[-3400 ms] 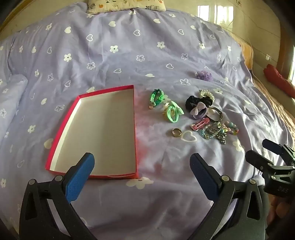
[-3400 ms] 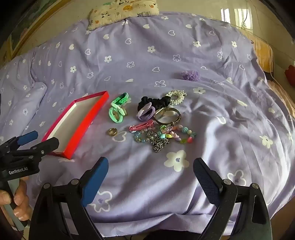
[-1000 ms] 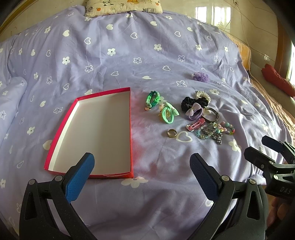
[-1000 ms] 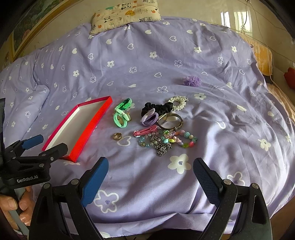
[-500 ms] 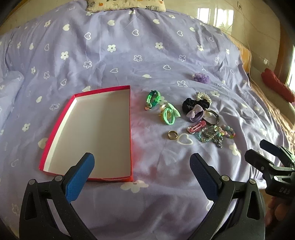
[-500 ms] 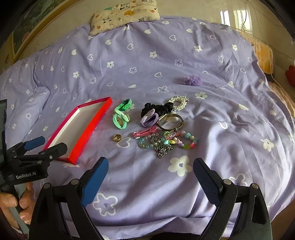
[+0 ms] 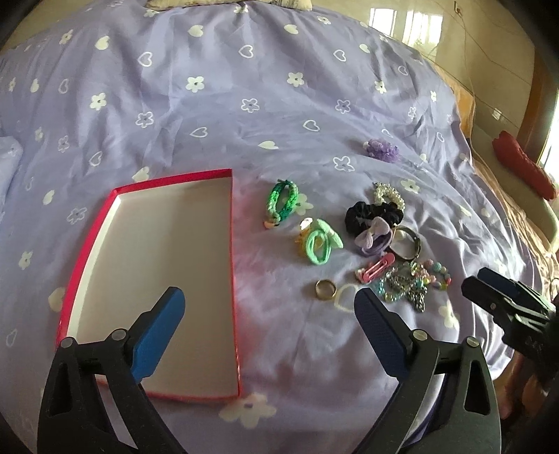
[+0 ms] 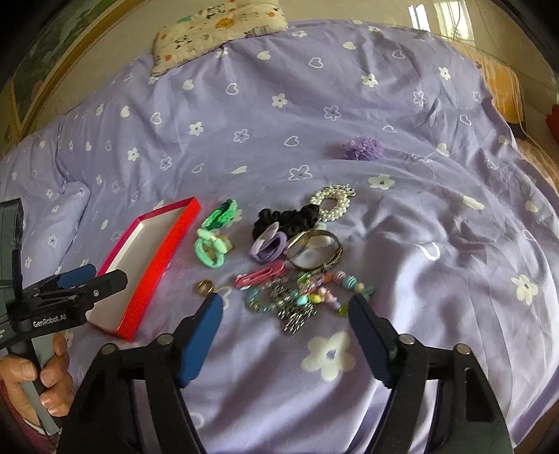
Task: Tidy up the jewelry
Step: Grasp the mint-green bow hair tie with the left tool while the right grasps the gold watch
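Inventory, located relative to the one red box:
- Green hair ties: two, just right of the box.
- Gold ring: one, near the box's front right.
- Pink clip: one.
- Black scrunchie: one.
- Lilac hair tie: one.
- Pearl bracelet: one.
- Metal bangle: one.
- Purple flower piece: one, farthest away.
- Beaded and chain pieces: tangled, count unclear.

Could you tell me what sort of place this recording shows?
Most likely a bedroom: the jewelry lies on a bed under a lilac flowered duvet, with a patterned pillow at its head and a tiled floor beyond.
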`<state>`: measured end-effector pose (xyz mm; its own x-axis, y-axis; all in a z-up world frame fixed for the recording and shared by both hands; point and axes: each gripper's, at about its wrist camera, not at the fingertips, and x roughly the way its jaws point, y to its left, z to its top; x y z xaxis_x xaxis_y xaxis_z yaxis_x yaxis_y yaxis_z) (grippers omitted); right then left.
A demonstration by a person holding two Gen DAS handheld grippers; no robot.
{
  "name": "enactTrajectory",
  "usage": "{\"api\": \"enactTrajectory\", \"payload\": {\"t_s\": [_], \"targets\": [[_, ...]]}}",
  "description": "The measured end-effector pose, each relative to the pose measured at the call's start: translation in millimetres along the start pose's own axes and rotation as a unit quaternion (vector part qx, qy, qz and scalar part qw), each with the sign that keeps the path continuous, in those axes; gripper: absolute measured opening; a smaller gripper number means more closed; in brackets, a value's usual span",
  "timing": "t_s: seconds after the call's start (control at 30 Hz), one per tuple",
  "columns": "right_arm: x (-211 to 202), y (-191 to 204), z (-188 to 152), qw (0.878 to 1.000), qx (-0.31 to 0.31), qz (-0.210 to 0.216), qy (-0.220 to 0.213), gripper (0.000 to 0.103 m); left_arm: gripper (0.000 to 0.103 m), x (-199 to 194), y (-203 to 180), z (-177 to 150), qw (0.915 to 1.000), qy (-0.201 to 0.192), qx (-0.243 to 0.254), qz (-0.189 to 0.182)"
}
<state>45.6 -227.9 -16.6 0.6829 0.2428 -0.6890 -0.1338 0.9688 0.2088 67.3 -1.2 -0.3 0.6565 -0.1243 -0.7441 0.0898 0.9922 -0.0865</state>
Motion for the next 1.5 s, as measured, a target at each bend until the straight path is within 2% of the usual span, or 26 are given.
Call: {"api": "enactTrajectory", "payload": {"t_s": [0.07,0.23,0.43,0.6,0.7,0.8,0.87,0.97,1.03,1.13,1.5], "targets": [[5,-6,4,1.0,0.008,0.002,0.002,0.07,0.096,5,-1,5,1.0,0.001,0.004,-0.002],[23,-20,15,1.0,0.023,0.003,0.015,0.056,0.086,25,-5,18,0.9997,0.017,0.005,-0.017],[51,-36,31,0.999,0.03,-0.007,0.034,0.047,0.067,58,-15,30,0.9985,0.044,0.022,-0.027],[75,-49,39,0.998,0.039,-0.018,0.056,0.047,0.055,84,-22,36,0.9964,0.068,0.037,-0.034],[88,-56,42,0.997,0.043,-0.021,0.068,0.041,0.049,99,-25,39,0.9949,0.082,0.046,-0.035],[99,-57,43,0.996,0.041,-0.021,0.079,0.035,0.038,109,-27,39,0.9938,0.092,0.05,-0.037],[106,-56,42,0.995,0.039,-0.02,0.086,0.031,0.025,113,-28,40,0.9929,0.097,0.053,-0.043],[112,-55,43,0.995,0.035,-0.021,0.09,0.021,0.013,116,-32,39,0.9919,0.1,0.057,-0.055],[114,-54,42,0.995,0.034,-0.017,0.091,0.011,0.011,116,-34,38,0.9917,0.097,0.06,-0.059],[111,-53,43,0.996,0.03,-0.015,0.083,0.01,0.006,111,-33,38,0.9918,0.092,0.056,-0.069],[72,-37,48,0.999,0.039,0.016,0.033,0.009,0.005,61,-5,38,0.9929,0.052,0.005,-0.107]]}}
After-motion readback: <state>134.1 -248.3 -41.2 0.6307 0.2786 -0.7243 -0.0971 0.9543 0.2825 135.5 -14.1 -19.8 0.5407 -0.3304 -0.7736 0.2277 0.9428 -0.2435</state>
